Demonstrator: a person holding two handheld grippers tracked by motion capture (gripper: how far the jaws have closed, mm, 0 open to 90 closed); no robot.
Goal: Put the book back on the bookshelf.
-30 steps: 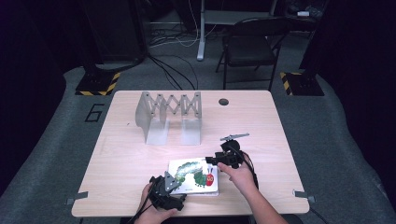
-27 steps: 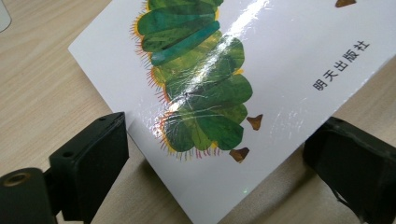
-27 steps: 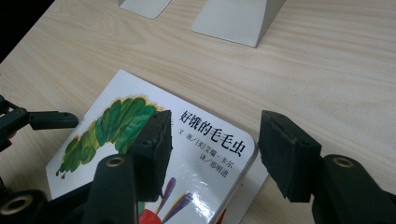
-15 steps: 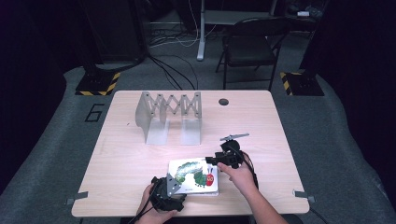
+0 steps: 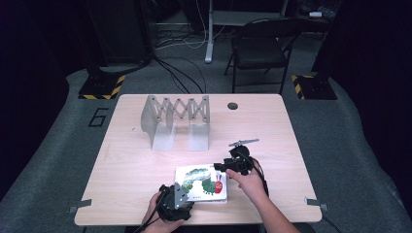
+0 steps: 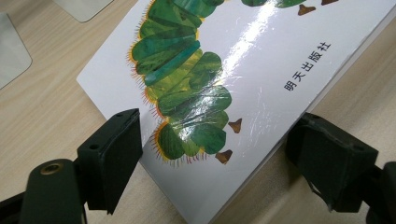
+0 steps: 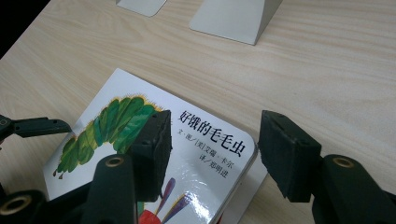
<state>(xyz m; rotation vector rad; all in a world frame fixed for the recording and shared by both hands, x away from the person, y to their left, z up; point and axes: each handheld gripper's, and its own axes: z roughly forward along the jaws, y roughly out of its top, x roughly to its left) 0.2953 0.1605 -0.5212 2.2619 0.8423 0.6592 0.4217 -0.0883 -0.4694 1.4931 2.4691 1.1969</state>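
Observation:
A white picture book with a green caterpillar on its cover lies flat near the table's front edge. My left gripper is at the book's near left corner. In the left gripper view it is open, its jaws standing either side of the book corner. My right gripper is at the book's far right corner. It is also open, with one jaw over the cover and the other past the book's edge above bare table.
A grey expanding book rack stands at the back left of the wooden table, its base plates just beyond the book. A round cable hole is at the back. A folding chair stands behind the table.

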